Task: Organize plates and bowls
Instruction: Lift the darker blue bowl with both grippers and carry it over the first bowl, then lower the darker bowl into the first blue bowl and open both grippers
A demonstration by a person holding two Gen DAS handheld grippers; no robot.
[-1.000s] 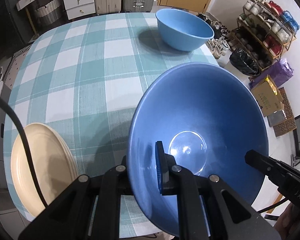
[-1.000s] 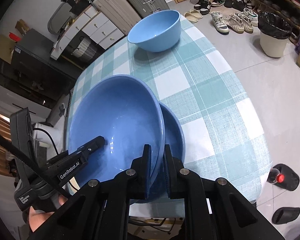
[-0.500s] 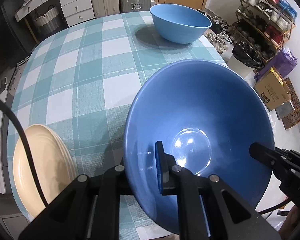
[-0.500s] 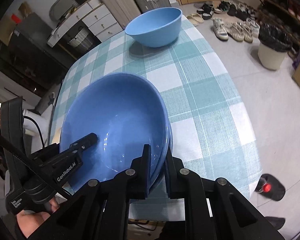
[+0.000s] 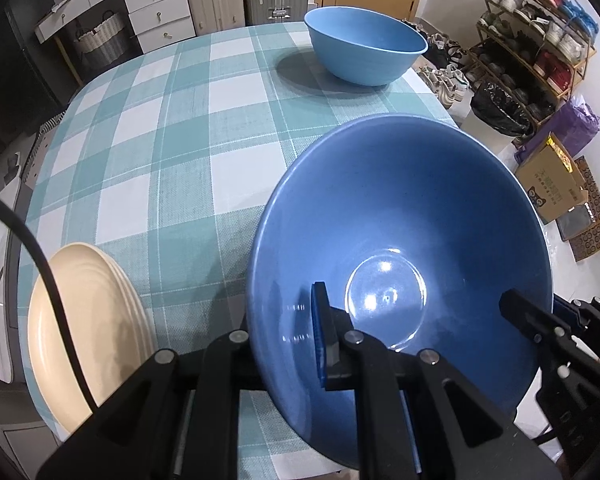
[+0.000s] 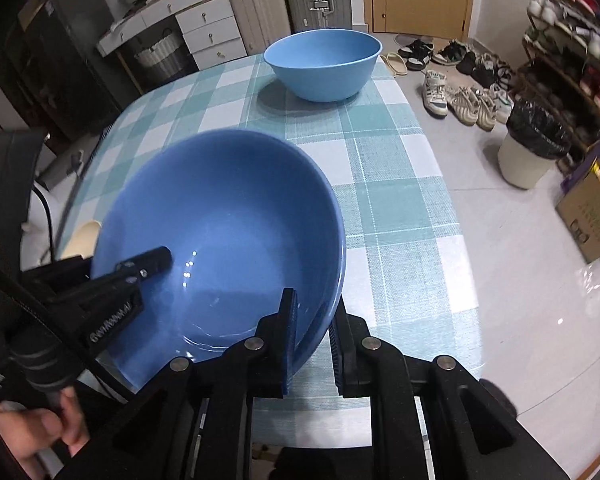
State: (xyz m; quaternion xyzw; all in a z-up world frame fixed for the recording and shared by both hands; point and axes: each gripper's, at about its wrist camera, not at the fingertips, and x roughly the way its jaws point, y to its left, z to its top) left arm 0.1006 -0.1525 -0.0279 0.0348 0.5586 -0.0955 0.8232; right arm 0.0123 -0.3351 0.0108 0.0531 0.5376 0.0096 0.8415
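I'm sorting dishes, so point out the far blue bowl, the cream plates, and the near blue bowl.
far blue bowl (image 5: 364,54): left wrist view, inner wall.
cream plates (image 5: 80,328): left wrist view, top plate's face.
near blue bowl (image 6: 228,216): right wrist view, inner wall.

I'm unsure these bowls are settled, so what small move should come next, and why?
Probably open the right gripper first. Both grippers pinch opposite rims of the near blue bowl, which looks seated low by the table edge. The left gripper can steady it, then let go.
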